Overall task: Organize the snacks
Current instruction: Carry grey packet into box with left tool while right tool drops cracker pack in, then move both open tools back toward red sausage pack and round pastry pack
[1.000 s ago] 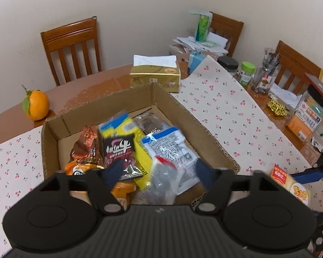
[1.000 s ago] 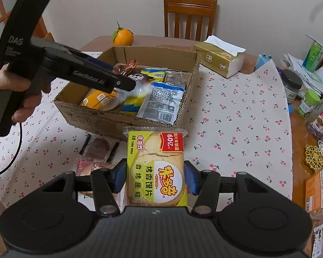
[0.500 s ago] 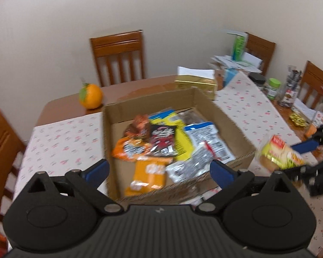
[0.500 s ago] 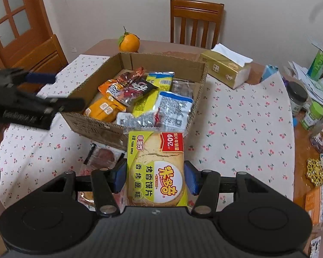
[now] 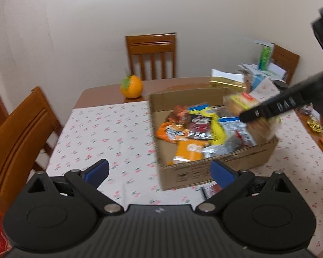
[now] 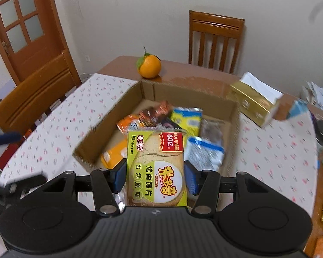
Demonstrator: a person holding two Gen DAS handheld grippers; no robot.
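Right gripper (image 6: 155, 177) gripping green cracker pack (image 6: 156, 167) over cardboard box (image 6: 109, 116); left wrist view alone showing left gripper (image 5: 159, 171) gaping wide, empty, hanging beside box.

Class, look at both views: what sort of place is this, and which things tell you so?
Most likely a home dining room: wooden chairs around a table with a cherry-print cloth, a panelled wooden door, and household clutter.
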